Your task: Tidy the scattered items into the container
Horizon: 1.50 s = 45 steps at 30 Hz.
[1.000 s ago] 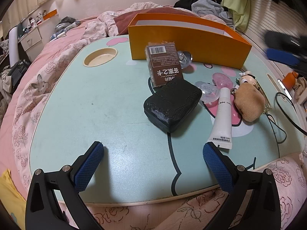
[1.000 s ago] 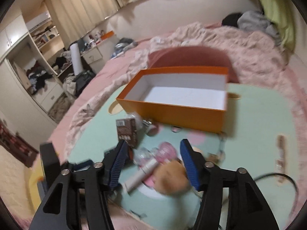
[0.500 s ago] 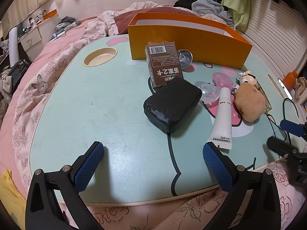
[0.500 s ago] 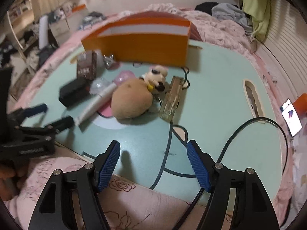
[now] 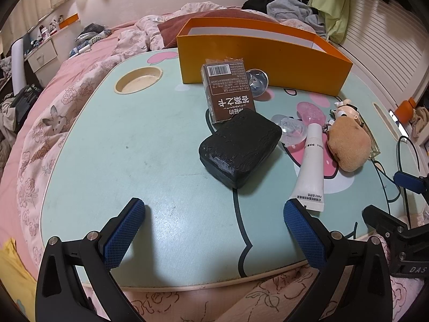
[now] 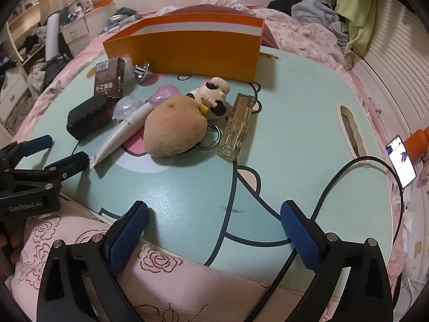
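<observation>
An orange box [image 5: 257, 45] stands open at the back of the mint table [image 5: 134, 139]; it also shows in the right wrist view [image 6: 193, 51]. In front of it lie a brown packet [image 5: 229, 95], a black case [image 5: 238, 147], a white tube [image 5: 311, 166], a tan plush [image 6: 174, 126], a small figure [image 6: 214, 96], a clear bottle [image 6: 237, 126] and clear and pink pieces [image 5: 292, 128]. My left gripper [image 5: 214, 212] is open and empty above the table's near edge. My right gripper [image 6: 214, 214] is open and empty at the near edge, right of the plush.
A black cable [image 6: 335, 179] loops over the table's right side. A phone [image 6: 400, 161] and an orange object [image 6: 418, 145] lie off the right edge. A round cup recess [image 5: 138, 79] is at the back left. Pink bedding [image 5: 40, 123] surrounds the table.
My right gripper has swung down from high over the box to the table's near right edge. The left gripper has not moved. No item has shifted.
</observation>
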Motion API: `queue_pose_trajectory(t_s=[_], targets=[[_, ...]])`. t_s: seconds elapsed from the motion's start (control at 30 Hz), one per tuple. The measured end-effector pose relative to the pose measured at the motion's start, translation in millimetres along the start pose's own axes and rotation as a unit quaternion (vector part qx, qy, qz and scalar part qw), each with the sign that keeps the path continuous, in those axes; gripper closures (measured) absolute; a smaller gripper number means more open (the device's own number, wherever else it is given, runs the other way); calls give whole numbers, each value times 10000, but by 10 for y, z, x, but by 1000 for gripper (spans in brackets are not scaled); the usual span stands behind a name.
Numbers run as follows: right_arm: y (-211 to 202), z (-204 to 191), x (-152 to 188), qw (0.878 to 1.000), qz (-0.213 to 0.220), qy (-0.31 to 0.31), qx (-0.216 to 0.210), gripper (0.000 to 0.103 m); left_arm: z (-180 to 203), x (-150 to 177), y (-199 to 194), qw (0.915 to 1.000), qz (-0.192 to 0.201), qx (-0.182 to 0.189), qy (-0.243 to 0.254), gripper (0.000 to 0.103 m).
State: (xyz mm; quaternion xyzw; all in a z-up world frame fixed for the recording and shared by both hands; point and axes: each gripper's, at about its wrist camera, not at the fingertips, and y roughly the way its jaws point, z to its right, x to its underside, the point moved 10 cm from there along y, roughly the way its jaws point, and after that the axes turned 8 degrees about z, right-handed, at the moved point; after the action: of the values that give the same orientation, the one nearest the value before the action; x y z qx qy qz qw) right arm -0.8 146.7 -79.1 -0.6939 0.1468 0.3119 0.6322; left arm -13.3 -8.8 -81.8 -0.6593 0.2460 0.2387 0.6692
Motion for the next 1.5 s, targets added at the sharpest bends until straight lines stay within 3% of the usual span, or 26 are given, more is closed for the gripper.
queue_pose_trajectory(t_s=[0.83, 0.97, 1.1, 1.27, 1.33, 1.37, 1.4, 1.43, 1.5], targets=[[1, -15, 14, 10000, -7, -12, -32, 1, -4, -1, -16, 10000, 60, 40, -26, 0], [0, -21, 11, 10000, 0, -9, -43, 1, -14, -101, -127, 9983, 388, 355, -235, 2], [1, -16, 8, 10000, 8, -10, -48, 1, -92, -346, -195, 9963, 834, 129, -184, 3], [-1, -13, 8, 10000, 12, -14, -55, 1, 66, -426, 31, 9977, 564, 376, 25, 14], [-3, -7, 9, 10000, 14, -15, -56, 1, 133, -373, 163, 9986, 300, 419, 153, 28], [-4, -9, 7, 10000, 22, -14, -56, 1, 148, -366, 183, 9986, 302, 371, 221, 39], [-9, -7, 4, 10000, 35, -20, -53, 1, 161, -376, 167, 9983, 386, 305, 298, 58], [-16, -4, -3, 10000, 39, -17, -63, 1, 180, -374, 148, 9981, 408, 329, 315, 63], [-39, 5, -29, 9997, 102, 75, -187, 1, 187, -374, 94, 9974, 536, 394, 259, 63]])
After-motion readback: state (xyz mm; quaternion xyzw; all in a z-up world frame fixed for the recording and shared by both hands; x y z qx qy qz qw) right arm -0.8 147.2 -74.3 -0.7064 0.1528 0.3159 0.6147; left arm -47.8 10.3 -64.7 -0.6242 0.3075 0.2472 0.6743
